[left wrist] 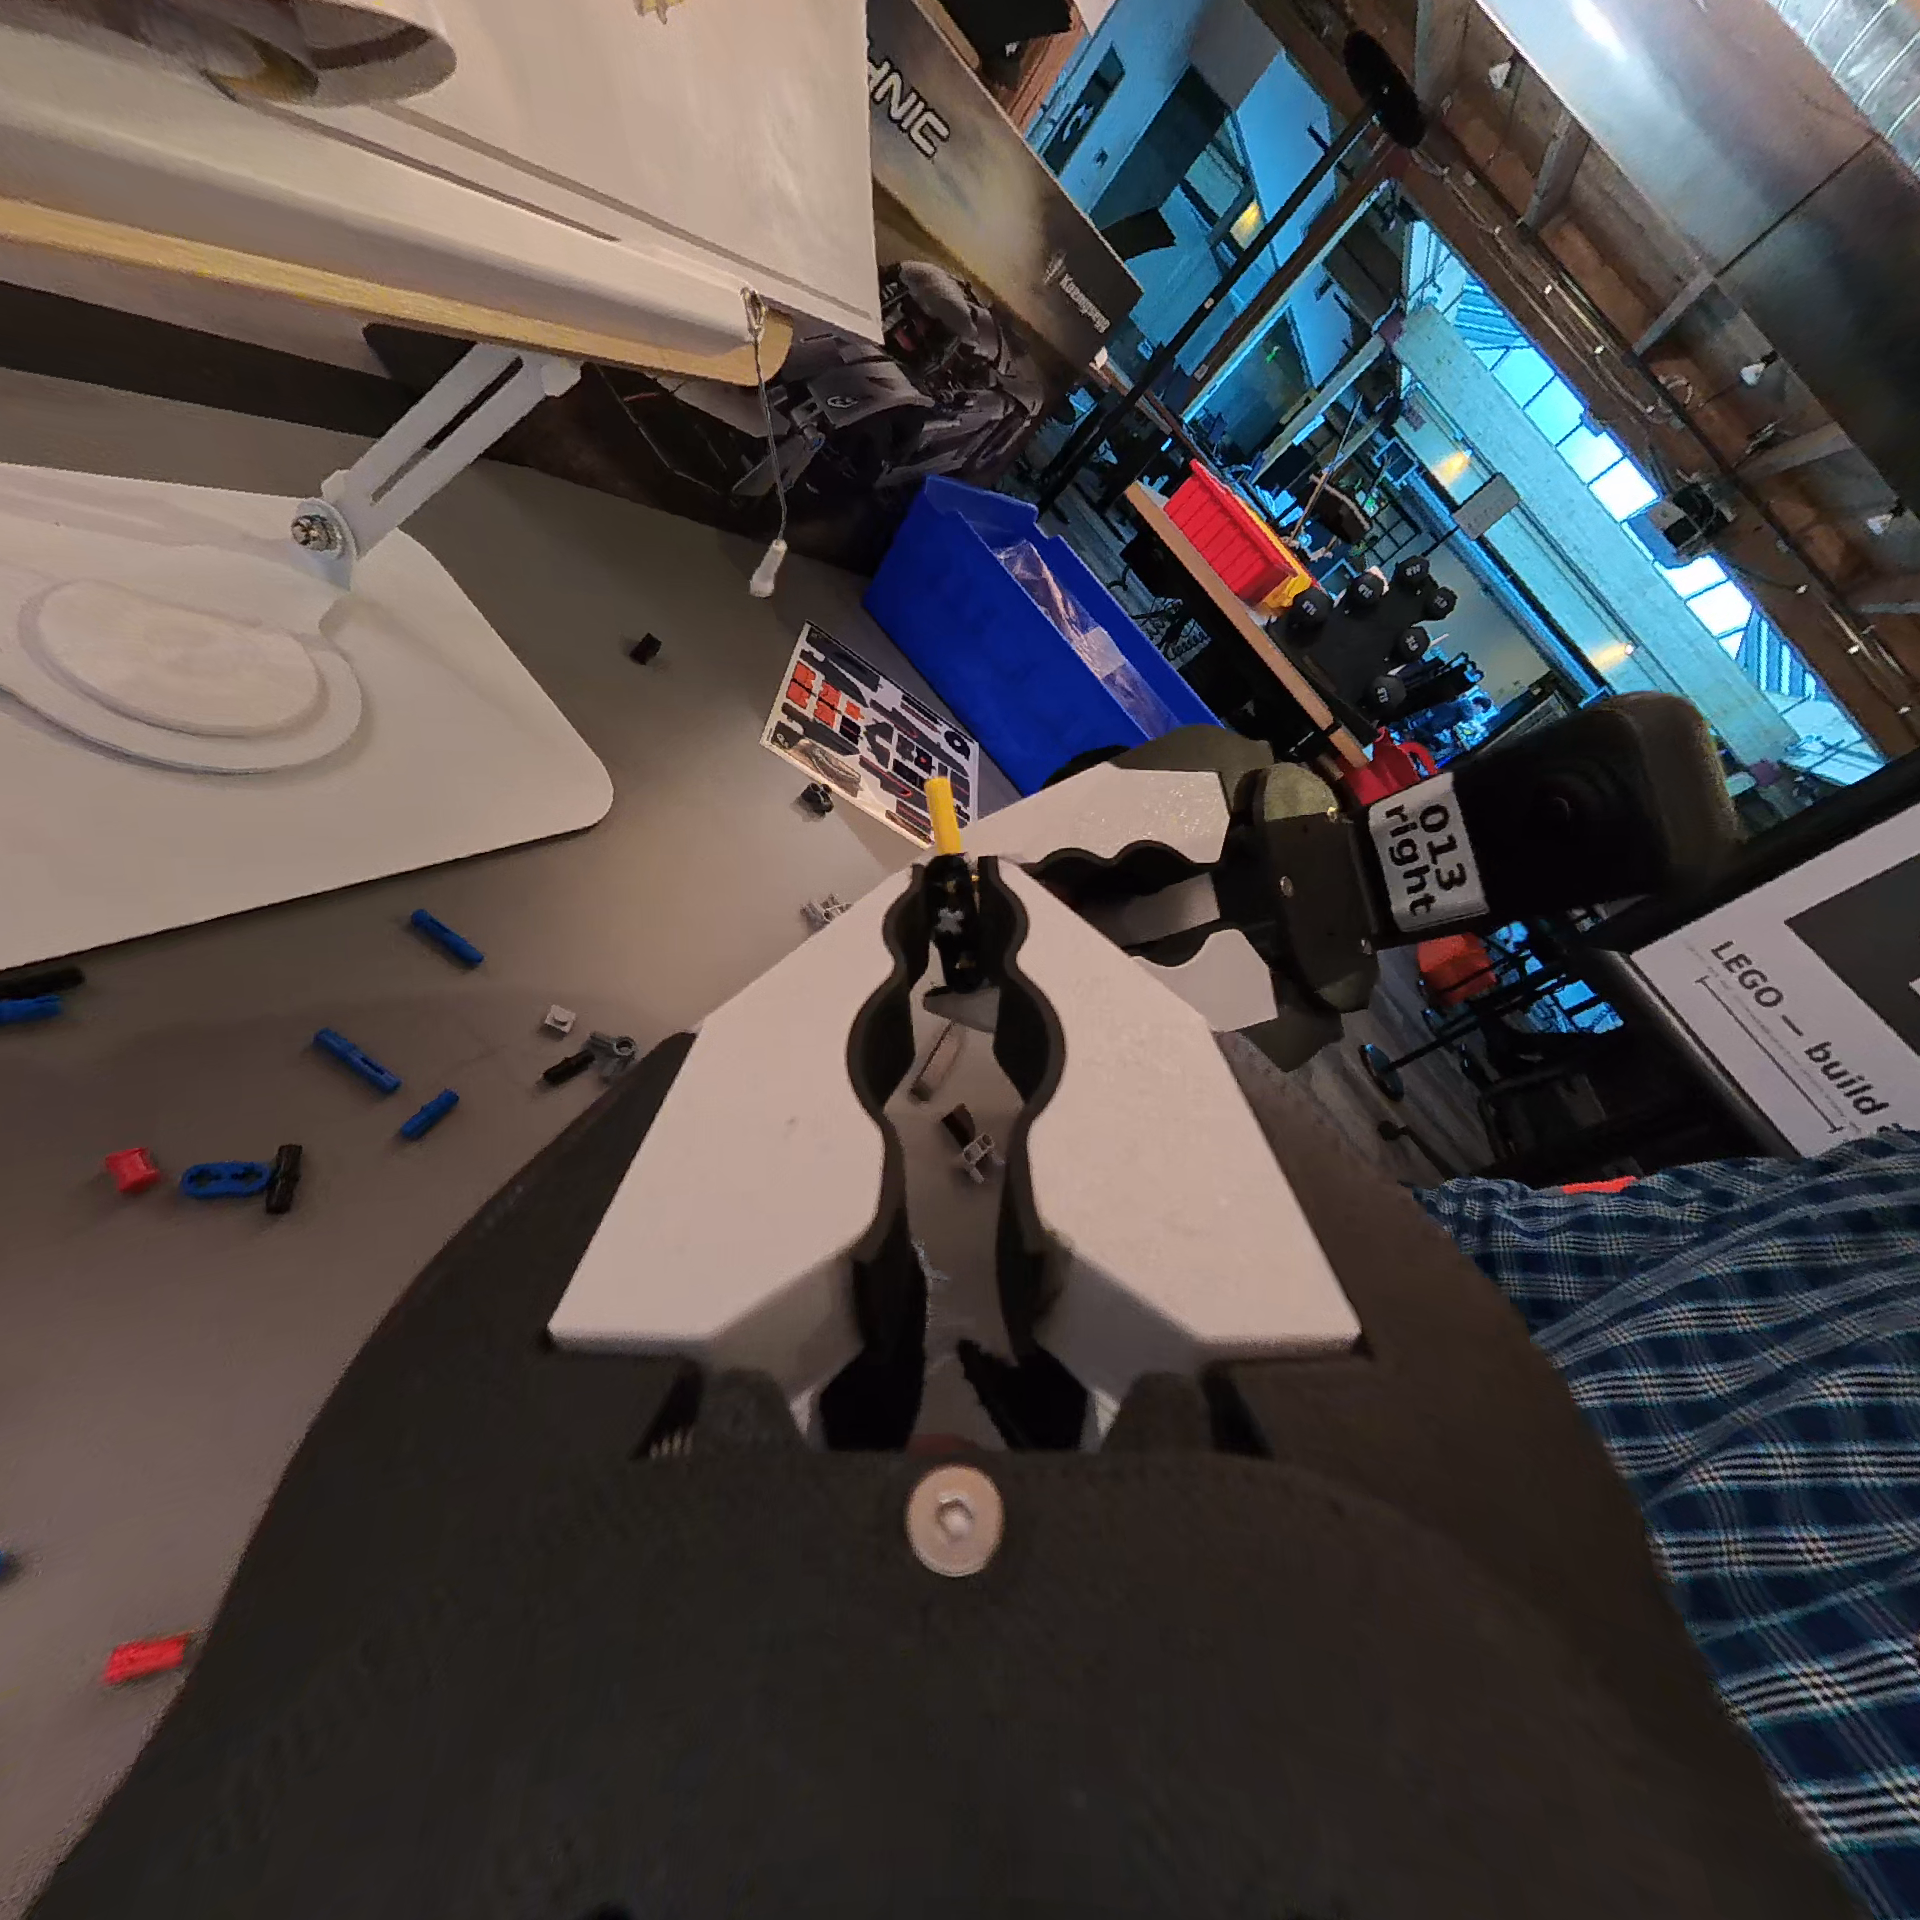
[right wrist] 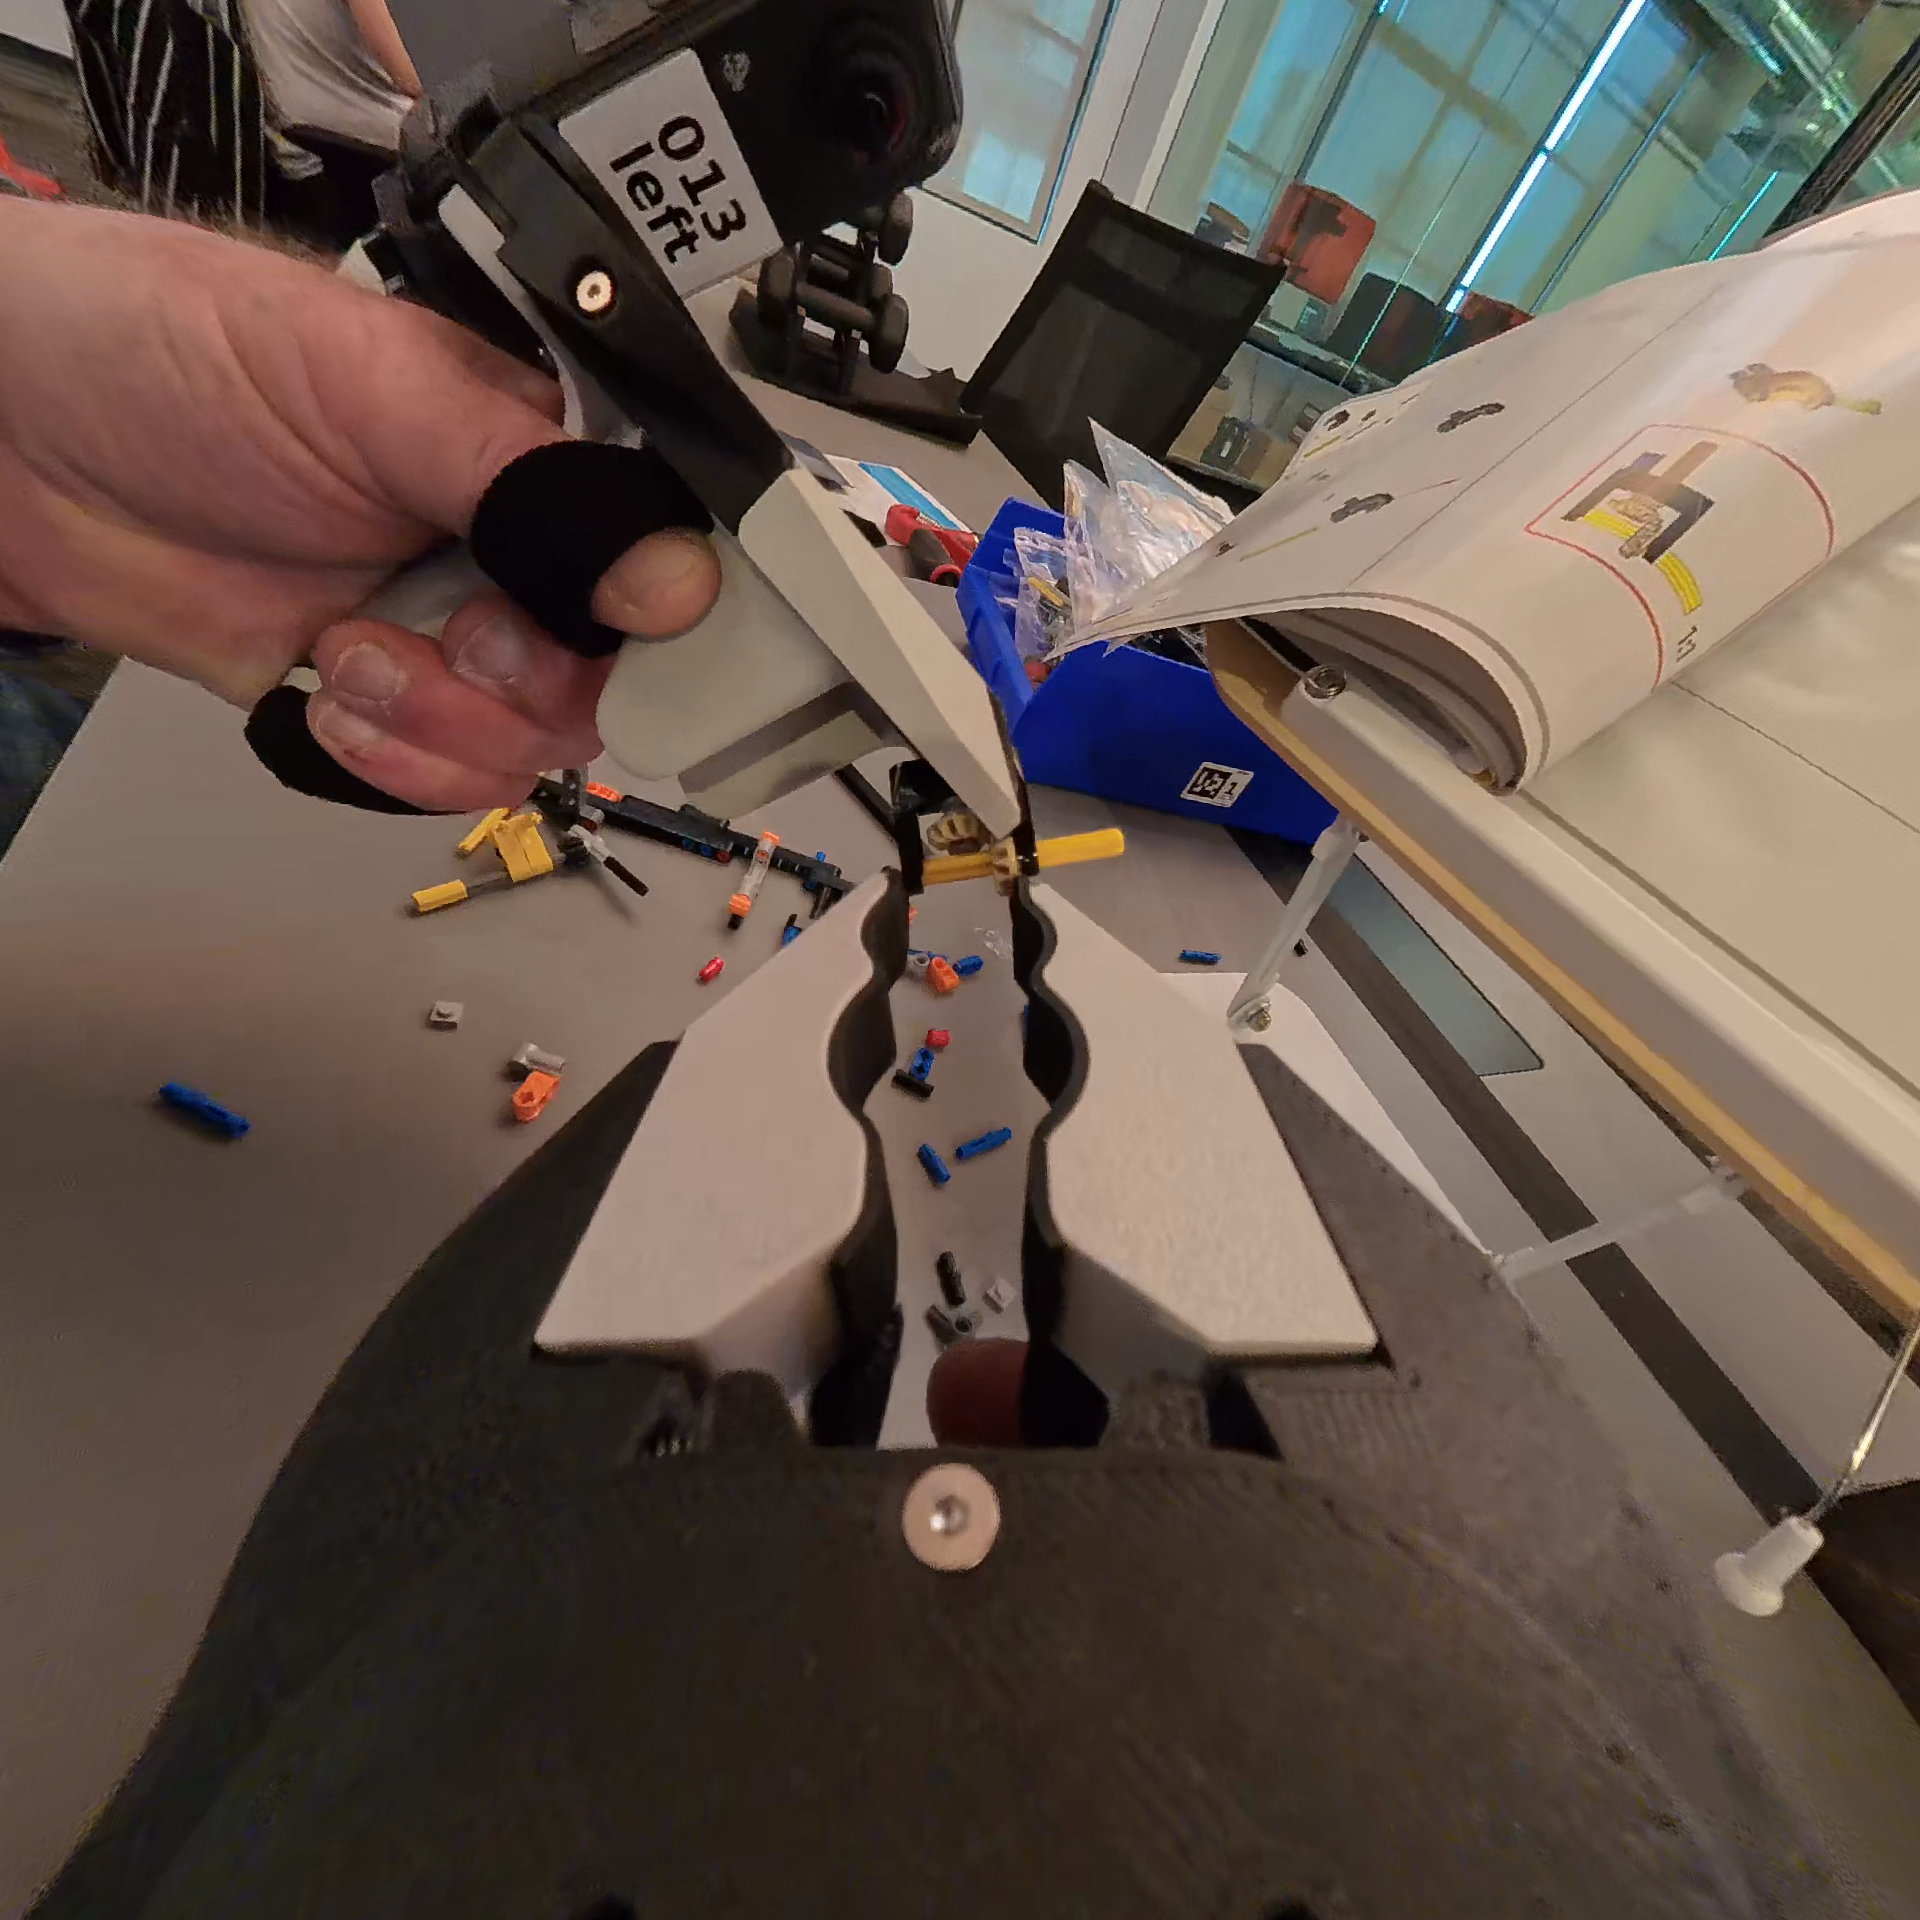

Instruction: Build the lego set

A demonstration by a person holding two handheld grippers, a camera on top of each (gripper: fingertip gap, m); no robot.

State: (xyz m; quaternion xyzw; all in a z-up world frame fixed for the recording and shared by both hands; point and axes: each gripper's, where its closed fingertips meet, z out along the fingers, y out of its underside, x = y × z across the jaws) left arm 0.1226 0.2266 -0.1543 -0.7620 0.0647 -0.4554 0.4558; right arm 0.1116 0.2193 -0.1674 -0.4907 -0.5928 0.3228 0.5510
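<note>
loose lego pieces (right wrist: 940, 1148) on table, blue bin (right wrist: 1122, 717) beside booklet (right wrist: 1558, 540)

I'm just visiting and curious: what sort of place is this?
Probably a workshop or lab. Steel frames and big windows fill the background, a rack of dumbbells stands nearby, and a blue parts bin sits on the grey worktable.

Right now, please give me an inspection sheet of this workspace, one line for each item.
Surface: grey table, loose pieces scattered.
Job's things: yellow axle through a small black assembly, held above the table; open instruction booklet on a white stand.
Clutter: blue bin holding plastic bags; sticker sheet.
Grippers: left gripper shut on the assembly; right gripper open around the axle.
Cables: nothing seen.
Surroundings: dumbbell rack, windows.
</note>
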